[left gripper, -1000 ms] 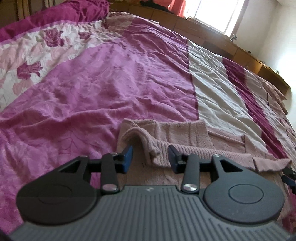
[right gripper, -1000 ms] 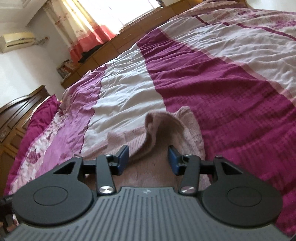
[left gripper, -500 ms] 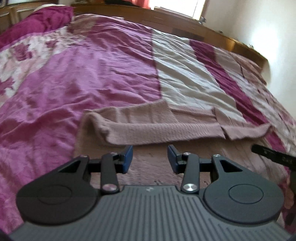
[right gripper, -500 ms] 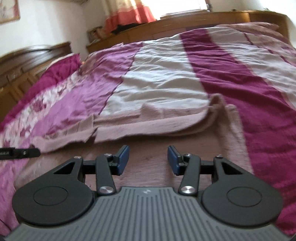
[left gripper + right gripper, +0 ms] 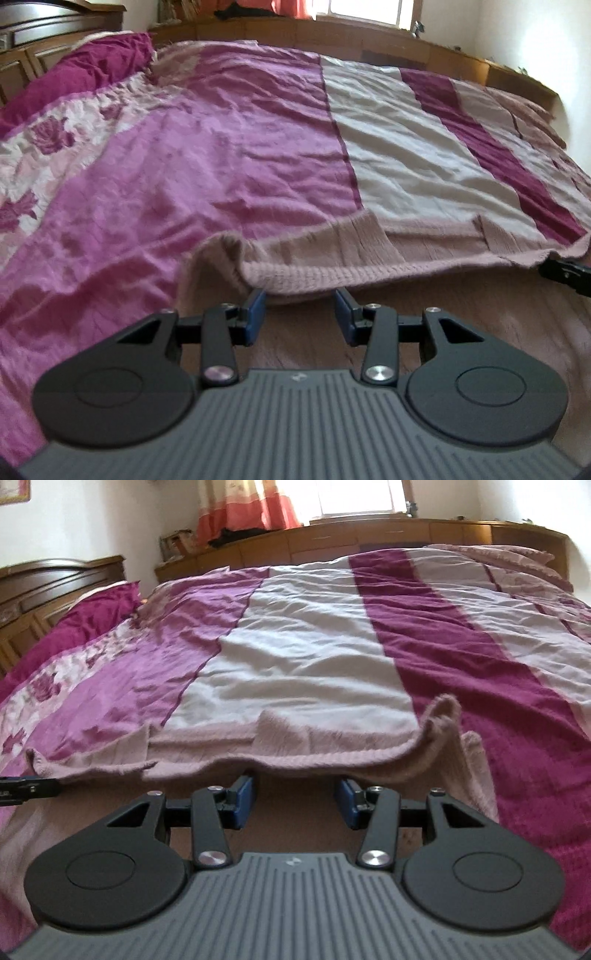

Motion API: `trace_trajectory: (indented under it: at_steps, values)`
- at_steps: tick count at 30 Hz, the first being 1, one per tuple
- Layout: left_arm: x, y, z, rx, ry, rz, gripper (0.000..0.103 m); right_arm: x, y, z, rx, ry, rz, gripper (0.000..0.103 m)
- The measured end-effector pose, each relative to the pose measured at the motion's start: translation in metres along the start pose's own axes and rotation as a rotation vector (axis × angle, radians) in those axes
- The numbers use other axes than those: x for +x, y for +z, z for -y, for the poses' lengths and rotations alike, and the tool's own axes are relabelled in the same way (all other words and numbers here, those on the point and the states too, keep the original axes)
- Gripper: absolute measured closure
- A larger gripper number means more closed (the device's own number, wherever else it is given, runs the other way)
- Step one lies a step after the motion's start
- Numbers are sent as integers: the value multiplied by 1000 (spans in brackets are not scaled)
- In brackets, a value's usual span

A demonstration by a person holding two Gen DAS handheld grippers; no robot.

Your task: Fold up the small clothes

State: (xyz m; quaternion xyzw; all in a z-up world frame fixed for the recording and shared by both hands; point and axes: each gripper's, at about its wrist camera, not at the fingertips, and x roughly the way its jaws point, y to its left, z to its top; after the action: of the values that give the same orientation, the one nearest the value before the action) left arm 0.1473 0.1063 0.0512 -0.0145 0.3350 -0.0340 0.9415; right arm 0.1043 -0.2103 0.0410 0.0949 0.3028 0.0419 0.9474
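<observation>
Knit garment [image 5: 369, 269] spread on bedspread [image 5: 229, 155]; containers unseen.

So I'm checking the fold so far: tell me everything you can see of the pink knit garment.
The garment is a dusty-pink ribbed knit, soft and slightly fuzzy, lying on the striped bedspread. Its far part lies folded over the near part, leaving a thick rolled edge across both views, with a corner peaking up at the right in the right wrist view. The left gripper and right gripper stand just short of that edge, fingers apart and clamping nothing.
</observation>
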Motion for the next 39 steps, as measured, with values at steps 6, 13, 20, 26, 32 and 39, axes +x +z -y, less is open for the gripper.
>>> trace_trajectory:
  at_steps: [6, 13, 20, 26, 32, 39]
  values:
    - [-6, 9, -6, -34, 10, 20, 60, -5, 6, 7, 33, -7, 18, 49]
    - [-16, 1, -14, -39, 23, -10, 60, -27, 0, 16, 58, -17, 20, 49]
    - [-30, -9, -20, -56, 17, -61, 60, -60, -14, 29, 108, -29, 21, 34]
    - [-44, -19, -20, -68, 55, -74, 31, -88, -27, 39, 158, -35, 42, 23]
    - [-56, -28, -19, -74, 71, -98, 26, -111, -38, 52, 204, -50, 45, 19]
    - [-71, -41, -19, -98, 95, -131, 26, -127, -52, 74, 290, -73, 36, 16]
